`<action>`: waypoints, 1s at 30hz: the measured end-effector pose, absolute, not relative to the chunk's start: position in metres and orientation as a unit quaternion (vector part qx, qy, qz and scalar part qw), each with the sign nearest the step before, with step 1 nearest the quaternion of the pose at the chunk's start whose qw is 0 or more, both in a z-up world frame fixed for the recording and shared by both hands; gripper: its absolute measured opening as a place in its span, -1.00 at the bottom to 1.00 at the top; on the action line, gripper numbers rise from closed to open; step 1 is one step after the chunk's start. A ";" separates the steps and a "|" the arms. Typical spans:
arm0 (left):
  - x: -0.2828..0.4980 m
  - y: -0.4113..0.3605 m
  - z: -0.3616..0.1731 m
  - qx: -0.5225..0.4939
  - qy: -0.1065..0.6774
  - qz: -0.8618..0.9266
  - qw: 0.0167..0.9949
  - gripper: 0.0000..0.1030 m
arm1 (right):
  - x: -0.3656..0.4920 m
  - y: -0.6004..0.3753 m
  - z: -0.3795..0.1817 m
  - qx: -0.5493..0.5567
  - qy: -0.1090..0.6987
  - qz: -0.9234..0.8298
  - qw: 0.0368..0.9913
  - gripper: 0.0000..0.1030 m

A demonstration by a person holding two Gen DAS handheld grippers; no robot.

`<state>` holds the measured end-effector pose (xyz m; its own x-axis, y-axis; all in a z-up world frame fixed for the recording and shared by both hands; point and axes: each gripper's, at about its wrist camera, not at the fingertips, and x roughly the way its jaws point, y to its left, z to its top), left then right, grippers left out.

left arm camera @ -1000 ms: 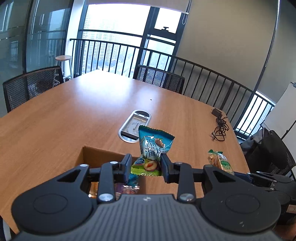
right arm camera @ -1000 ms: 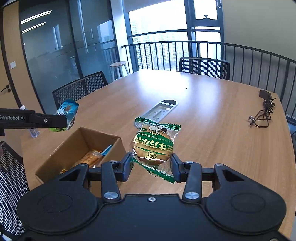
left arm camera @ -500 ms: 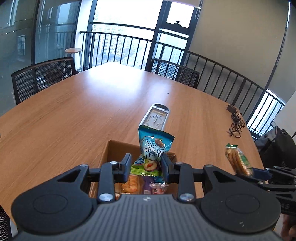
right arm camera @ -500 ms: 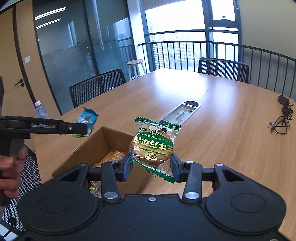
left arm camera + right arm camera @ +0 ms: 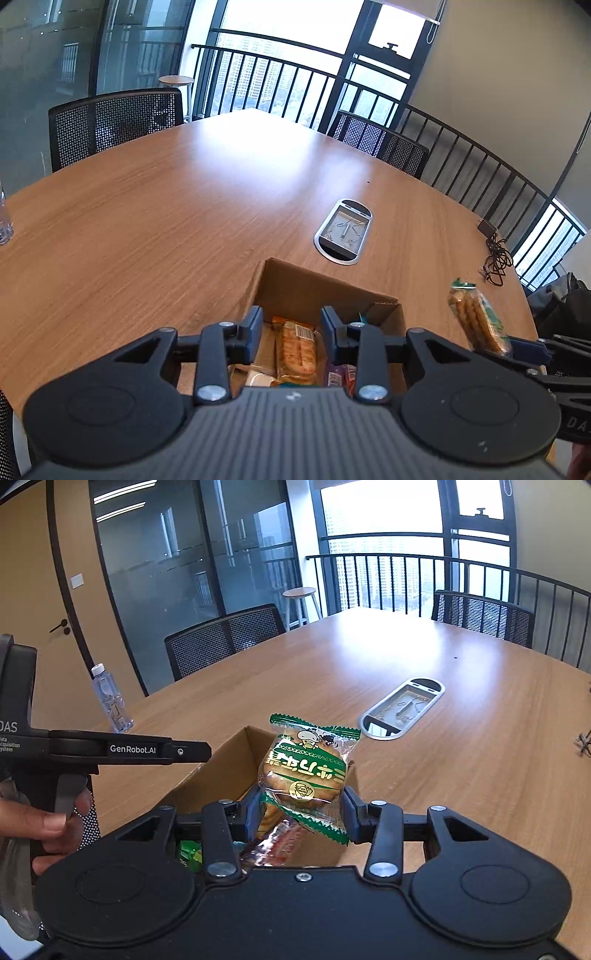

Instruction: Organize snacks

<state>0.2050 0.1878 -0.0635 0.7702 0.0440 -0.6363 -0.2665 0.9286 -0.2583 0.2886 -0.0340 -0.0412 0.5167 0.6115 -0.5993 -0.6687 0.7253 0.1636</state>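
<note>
1. the green-wrapped cake packet (image 5: pixel 306 771) is clamped between the pads of the right gripper (image 5: pixel 301 814), held upright with its printing upside down and its lower crimped edge hanging below the jaws. it shows also from the left wrist view (image 5: pixel 478 319), off to the right of the box and pinched low.

2. the cardboard box (image 5: pixel 314 286) stands open on the wooden table (image 5: pixel 155 206). the packet hangs just over the box's near right corner, with the opening behind and to the left of it in the right wrist view (image 5: pixel 221 760).

3. inside the box lie other snacks: an orange-wrapped biscuit pack (image 5: pixel 297 349) lengthwise in the middle, a purple wrapper (image 5: pixel 338 376) beside it, and something green (image 5: pixel 190 854) at the near end. the middle looks well filled.

4. the step in hand, as i judge it, is dropping the cake packet into the box. to do it well, carry the packet further over the opening so all of it clears the cardboard wall, lower it until it is close to the packs below, then release, so it does not catch the rim or tip out.

5. the left gripper (image 5: pixel 291 334) hovers above the box with its jaws apart and nothing between them; only the box contents show through the gap. it crosses near the packet's path and looks best drawn aside.

6. a water bottle (image 5: pixel 110 701) and a metal cable hatch (image 5: pixel 343 230) sit clear of the box.
</note>
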 end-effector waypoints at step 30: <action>0.160 0.156 -0.034 -0.144 0.333 0.090 0.928 0.99 | 0.260 -0.093 -0.018 0.007 0.305 0.346 0.887 0.99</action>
<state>0.1604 0.1560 -0.0344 0.7625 0.0711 -0.6430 -0.2625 0.9424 -0.2072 0.2603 -0.0926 -0.0185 0.5736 0.6189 -0.5366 -0.6098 0.7600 0.2246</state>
